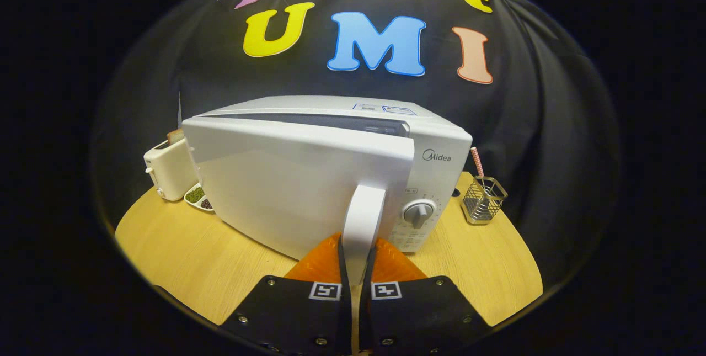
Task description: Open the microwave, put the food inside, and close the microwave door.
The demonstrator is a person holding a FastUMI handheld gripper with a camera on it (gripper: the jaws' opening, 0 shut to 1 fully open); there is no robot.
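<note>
Your gripper (357,259) is clamped on the microwave door's handle (363,223), door (298,190) slightly ajar at 12 o'clock on the bench (182,256); pulling off-arc could slip the fingers or drag the microwave (436,152).

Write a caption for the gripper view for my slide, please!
Gripper shut on the handle of the microwave, its door slightly ajar.
</note>
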